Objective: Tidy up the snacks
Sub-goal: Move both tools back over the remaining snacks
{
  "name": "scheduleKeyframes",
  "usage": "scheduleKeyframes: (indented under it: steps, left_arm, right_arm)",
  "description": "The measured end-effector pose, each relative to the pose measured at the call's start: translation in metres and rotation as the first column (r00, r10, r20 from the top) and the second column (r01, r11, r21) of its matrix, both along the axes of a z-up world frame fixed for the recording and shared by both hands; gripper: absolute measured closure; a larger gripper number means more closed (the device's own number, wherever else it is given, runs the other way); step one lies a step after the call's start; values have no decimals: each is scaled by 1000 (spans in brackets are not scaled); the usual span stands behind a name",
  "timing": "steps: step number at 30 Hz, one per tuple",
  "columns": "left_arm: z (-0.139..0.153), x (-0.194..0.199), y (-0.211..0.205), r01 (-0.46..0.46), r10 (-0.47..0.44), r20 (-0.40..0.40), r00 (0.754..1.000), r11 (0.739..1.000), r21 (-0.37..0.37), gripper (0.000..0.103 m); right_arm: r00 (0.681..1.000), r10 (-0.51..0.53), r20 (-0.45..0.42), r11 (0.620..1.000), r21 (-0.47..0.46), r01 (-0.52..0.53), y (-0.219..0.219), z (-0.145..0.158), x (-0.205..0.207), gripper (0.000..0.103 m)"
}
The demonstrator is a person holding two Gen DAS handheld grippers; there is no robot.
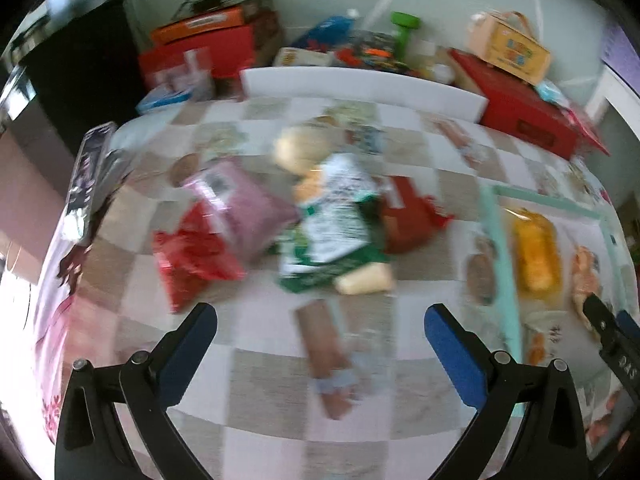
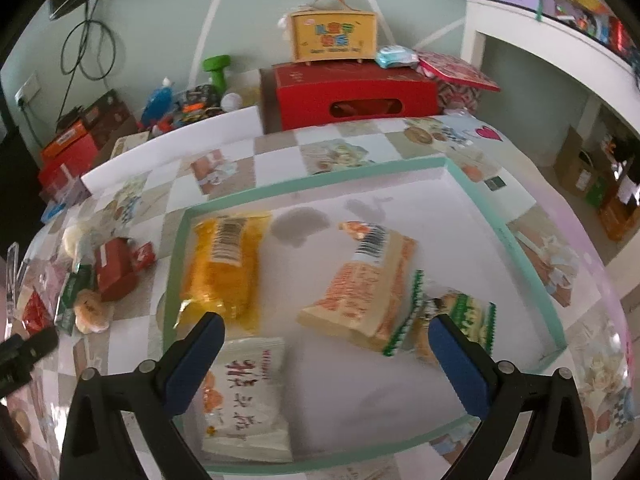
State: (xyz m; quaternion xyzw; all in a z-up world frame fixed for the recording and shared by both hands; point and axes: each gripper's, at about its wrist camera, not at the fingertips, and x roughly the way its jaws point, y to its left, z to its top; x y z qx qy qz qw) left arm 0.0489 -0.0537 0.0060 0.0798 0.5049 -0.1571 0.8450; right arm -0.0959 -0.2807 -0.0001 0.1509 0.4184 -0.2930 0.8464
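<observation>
A pile of snack packs lies on the checked tablecloth: a pink pack (image 1: pixel 236 208), a red pack (image 1: pixel 192 260), a green-and-white pack (image 1: pixel 336 216) and a red box (image 1: pixel 408 216). My left gripper (image 1: pixel 320 320) is open and empty above the cloth, short of the pile. A shallow mint-edged tray (image 2: pixel 516 240) holds a yellow pack (image 2: pixel 224 264), an orange pack (image 2: pixel 368 284), a white pack (image 2: pixel 244 396) and a green-edged pack (image 2: pixel 460 316). My right gripper (image 2: pixel 326 328) is open and empty over the tray. The left wrist view is blurred.
Behind the table stand a large red box (image 2: pixel 348 96) with a yellow carry box (image 2: pixel 332 36) on it, a green dumbbell (image 2: pixel 218 68) and stacked red and orange boxes (image 1: pixel 204 48). A white shelf (image 2: pixel 560 56) is at the right. A silver pack (image 1: pixel 92 176) lies at the table's left edge.
</observation>
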Motion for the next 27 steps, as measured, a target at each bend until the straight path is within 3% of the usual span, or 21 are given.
scheduleKeyframes:
  steps: [6, 18, 22, 27]
  left_arm:
    - [-4, 20, 46, -121, 114, -68, 991, 987, -106, 0]
    - [-21, 52, 120, -338, 309, -170, 936, 923, -185, 0]
    - [-26, 57, 137, -378, 333, -214, 918, 898, -224, 0]
    - [-33, 64, 139, -372, 313, -245, 917, 893, -252, 0]
  right_arm:
    - [999, 51, -7, 999, 2, -51, 20, -2, 13, 0]
    - [976, 220, -11, 975, -18, -220, 84, 3, 58, 0]
    - [954, 298, -23, 954, -26, -298, 114, 0, 79, 0]
    - [915, 402, -31, 914, -40, -403, 154, -4, 103, 0]
